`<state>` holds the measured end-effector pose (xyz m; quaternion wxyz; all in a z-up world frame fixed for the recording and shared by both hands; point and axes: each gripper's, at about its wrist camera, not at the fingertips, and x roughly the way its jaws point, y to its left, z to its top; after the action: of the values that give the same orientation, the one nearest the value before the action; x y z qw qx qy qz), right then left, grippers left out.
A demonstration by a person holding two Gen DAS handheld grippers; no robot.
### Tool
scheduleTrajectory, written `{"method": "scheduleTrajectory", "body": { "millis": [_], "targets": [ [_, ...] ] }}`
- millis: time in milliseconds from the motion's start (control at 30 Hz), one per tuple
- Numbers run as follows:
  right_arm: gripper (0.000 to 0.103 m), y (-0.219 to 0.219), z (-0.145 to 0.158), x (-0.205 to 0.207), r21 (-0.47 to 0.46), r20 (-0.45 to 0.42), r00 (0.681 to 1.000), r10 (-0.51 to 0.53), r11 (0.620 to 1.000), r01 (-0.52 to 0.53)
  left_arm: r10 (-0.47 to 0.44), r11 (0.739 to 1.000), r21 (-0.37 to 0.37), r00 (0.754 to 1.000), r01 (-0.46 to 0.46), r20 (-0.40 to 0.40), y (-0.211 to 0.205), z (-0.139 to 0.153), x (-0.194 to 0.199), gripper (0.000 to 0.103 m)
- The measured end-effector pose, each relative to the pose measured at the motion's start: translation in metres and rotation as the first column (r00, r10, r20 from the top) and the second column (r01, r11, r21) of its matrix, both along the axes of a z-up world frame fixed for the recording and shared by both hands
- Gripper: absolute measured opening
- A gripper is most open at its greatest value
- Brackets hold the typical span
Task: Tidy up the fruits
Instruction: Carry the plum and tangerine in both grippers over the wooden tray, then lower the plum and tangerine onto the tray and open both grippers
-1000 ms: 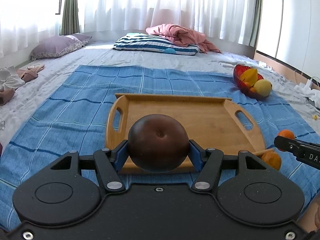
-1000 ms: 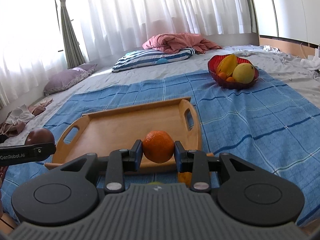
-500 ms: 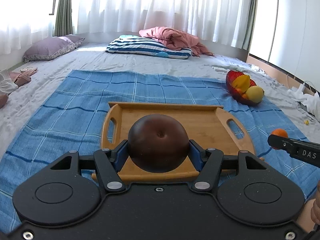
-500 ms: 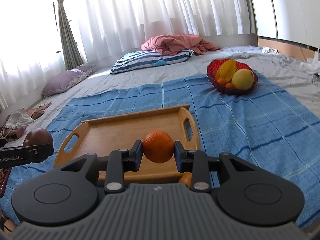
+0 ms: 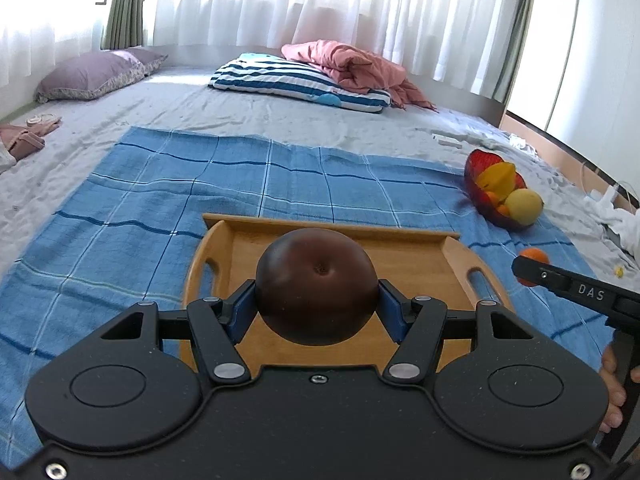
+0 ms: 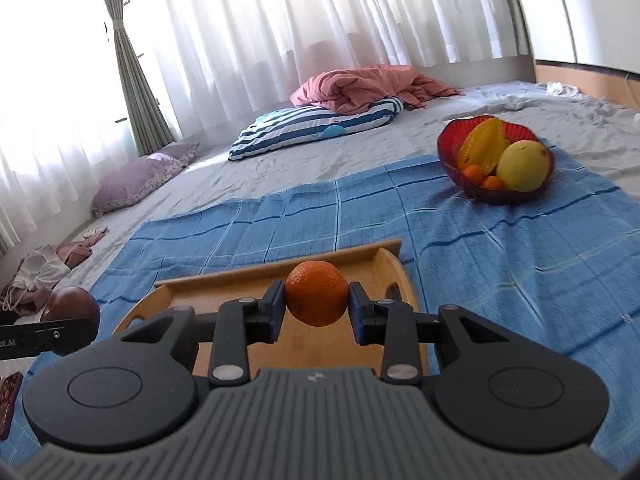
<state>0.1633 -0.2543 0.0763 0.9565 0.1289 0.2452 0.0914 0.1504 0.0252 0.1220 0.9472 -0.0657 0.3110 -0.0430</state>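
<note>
Blue checked cloth [image 5: 160,208] covers the bed, wooden tray [image 5: 404,248] at frame centre. Left gripper [image 5: 316,304] clamps a dark brown fruit [image 5: 316,284] over the tray. Right gripper [image 6: 316,308] clamps a mandarin [image 6: 316,292]. Red fruit bowl [image 6: 452,160] sits upper right.

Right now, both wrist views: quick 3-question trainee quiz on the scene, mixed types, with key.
1. True or false: the left gripper is shut on an orange.
2. Where is the red bowl? A) on the tray B) on the blue cloth, beyond the tray C) on the striped pillow
3. Fill in: the wooden tray holds ___ fruit resting on it.

Key
1. False: it grips a dark brown fruit; the right gripper grips the orange.
2. B, on the blue cloth.
3. No.
</note>
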Motion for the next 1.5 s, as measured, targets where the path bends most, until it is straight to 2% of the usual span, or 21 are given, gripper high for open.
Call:
{"method": "scheduleTrajectory", "body": {
  "millis": [333,500,600,833,1500],
  "targets": [
    [0.037,-0.002,-0.04,0.075,0.001,-0.06,0.997,0.038,0.999,-0.038,0.049,0.999,0.012,0.996,-0.049,-0.07,0.0,-0.038,0.081,0.061],
    [0.037,0.012,-0.048,0.103,-0.028,-0.112,0.992,0.054,0.998,-0.057,0.07,0.997,0.019,0.992,-0.068,-0.104,0.003,-0.057,0.108,0.061],
    [0.037,0.02,-0.051,0.111,-0.076,-0.136,0.989,0.059,0.995,-0.069,0.078,0.997,0.021,0.989,-0.075,-0.128,0.003,-0.07,0.118,0.061],
    [0.037,0.027,-0.059,0.116,-0.095,-0.198,0.978,0.071,0.991,-0.091,0.073,0.997,0.037,0.985,-0.068,-0.157,0.0,-0.085,0.127,0.061],
    [0.037,0.034,-0.067,0.118,-0.104,-0.23,0.969,0.085,0.988,-0.112,0.08,0.996,0.06,0.979,-0.07,-0.188,-0.003,-0.096,0.129,0.061]
  ]
}}
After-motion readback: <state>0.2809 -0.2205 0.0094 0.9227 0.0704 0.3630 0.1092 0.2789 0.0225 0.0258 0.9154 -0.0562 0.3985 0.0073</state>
